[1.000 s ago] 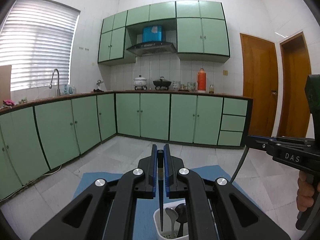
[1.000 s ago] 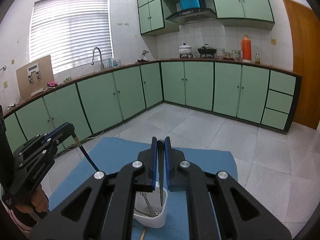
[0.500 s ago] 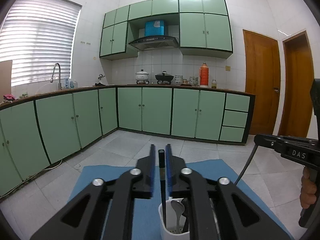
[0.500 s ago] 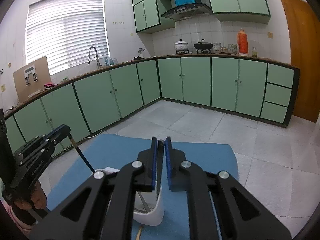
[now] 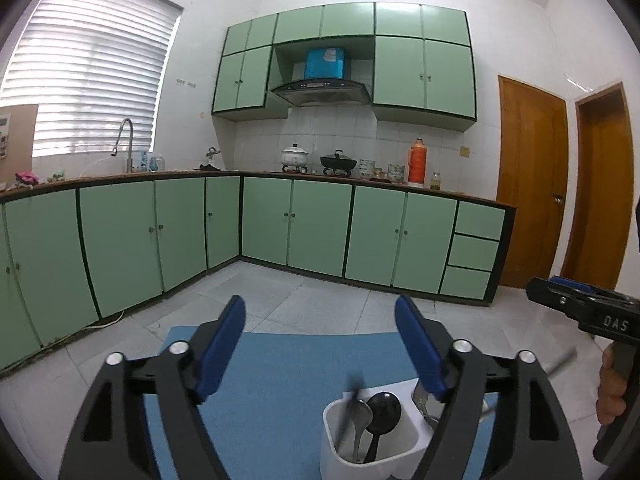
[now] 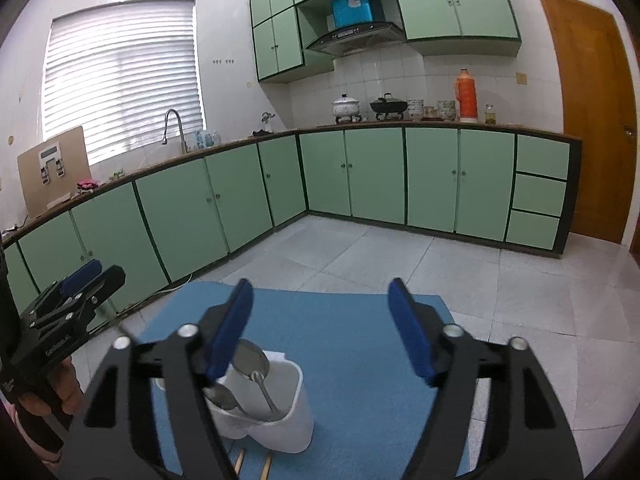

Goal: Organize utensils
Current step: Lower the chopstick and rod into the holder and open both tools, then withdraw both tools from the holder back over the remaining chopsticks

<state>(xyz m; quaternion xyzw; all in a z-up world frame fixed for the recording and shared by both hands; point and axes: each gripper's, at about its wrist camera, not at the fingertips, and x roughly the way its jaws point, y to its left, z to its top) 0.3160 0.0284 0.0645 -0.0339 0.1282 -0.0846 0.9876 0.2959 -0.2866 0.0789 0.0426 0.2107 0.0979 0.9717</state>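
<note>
Now your left gripper point(image 5: 320, 320) and right gripper point(image 6: 320, 304) had both just spread wide, nothing between their jaws. Below them the white utensil holder point(image 6: 280, 420) stood on the blue mat point(image 6: 352, 344), spoons point(image 5: 362, 416) upright inside it.

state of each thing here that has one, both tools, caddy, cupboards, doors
left tool: open, nothing between its pads, has just been opening
right tool: open, nothing between its pads, has just been opening
white caddy: upright, spoons inside
cabinet doors: shut
wooden door: shut
</note>
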